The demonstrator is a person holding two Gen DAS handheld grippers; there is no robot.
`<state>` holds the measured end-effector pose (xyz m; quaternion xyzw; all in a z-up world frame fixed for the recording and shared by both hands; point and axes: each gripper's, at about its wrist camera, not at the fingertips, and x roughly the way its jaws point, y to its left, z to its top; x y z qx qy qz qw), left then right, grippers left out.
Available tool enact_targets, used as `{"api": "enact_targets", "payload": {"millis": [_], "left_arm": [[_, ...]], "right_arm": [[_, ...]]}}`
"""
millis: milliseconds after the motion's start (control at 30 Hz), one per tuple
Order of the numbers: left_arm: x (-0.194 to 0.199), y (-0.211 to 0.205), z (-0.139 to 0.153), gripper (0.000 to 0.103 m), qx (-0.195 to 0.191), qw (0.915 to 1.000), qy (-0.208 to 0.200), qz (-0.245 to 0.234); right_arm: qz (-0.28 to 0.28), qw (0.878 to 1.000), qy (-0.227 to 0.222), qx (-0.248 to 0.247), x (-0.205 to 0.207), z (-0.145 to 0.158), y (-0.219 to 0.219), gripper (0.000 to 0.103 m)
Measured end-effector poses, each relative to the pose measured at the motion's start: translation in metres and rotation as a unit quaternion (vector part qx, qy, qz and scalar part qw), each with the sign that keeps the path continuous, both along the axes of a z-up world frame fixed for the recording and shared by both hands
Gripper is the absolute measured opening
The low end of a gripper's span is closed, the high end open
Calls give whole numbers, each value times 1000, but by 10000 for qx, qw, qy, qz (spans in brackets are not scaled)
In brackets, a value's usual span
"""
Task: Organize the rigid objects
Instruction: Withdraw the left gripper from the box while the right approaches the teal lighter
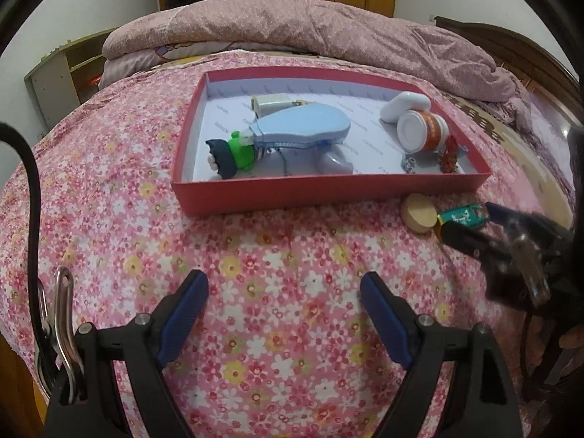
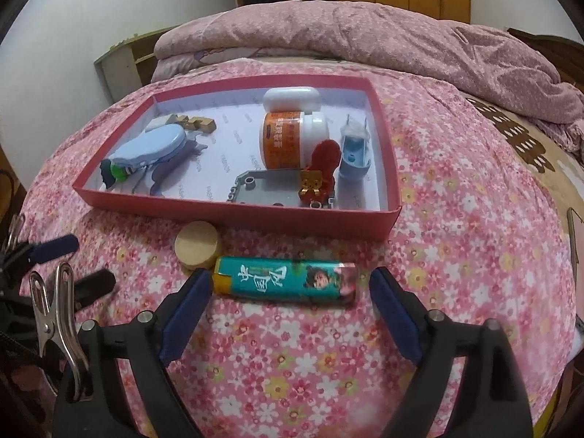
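Note:
A teal lighter (image 2: 284, 280) with a yellow end lies crosswise on the flowered bedspread, just in front of the red box (image 2: 237, 215). My right gripper (image 2: 290, 279) is open and straddles the lighter, its blue pads clear of both ends. A round wooden lid (image 2: 197, 244) sits beside the lighter's yellow end. In the left wrist view my left gripper (image 1: 284, 284) is open over bare bedspread, short of the red box (image 1: 328, 193). To its right are the lighter (image 1: 463, 215), the wooden lid (image 1: 419, 217) and the right gripper (image 1: 471, 221).
The box holds a light blue case (image 1: 299, 127), a green toy figure (image 1: 237, 153), an orange jar (image 2: 288, 138), a white case (image 2: 292, 98), a grey board (image 2: 270, 186), a red ornament (image 2: 323, 160) and a blue plug (image 2: 356, 153). A folded pink quilt (image 1: 310, 25) lies behind it.

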<state>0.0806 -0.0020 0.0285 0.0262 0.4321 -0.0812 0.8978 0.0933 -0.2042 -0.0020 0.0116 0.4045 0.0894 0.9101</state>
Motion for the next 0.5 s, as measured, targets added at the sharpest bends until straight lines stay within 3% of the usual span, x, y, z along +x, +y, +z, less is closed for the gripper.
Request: {"api": "enact_targets", "payload": {"millis": [133, 200, 300, 500], "left_arm": [[0, 0, 0, 89, -6, 10000, -3, 5], [-1, 0, 0, 89, -13, 10000, -7, 5], [-3, -2, 0, 89, 2, 10000, -1, -43], [-4, -11, -1, 89, 39, 9999, 3, -101]], "right_arm": [[-133, 9998, -73, 144, 1, 0, -5, 80], [-253, 9993, -115, 236, 0, 2, -11, 70], [-338, 9983, -77, 464, 0, 2, -19, 70], [-381, 9986, -149, 348, -10, 4, -23, 70]]}}
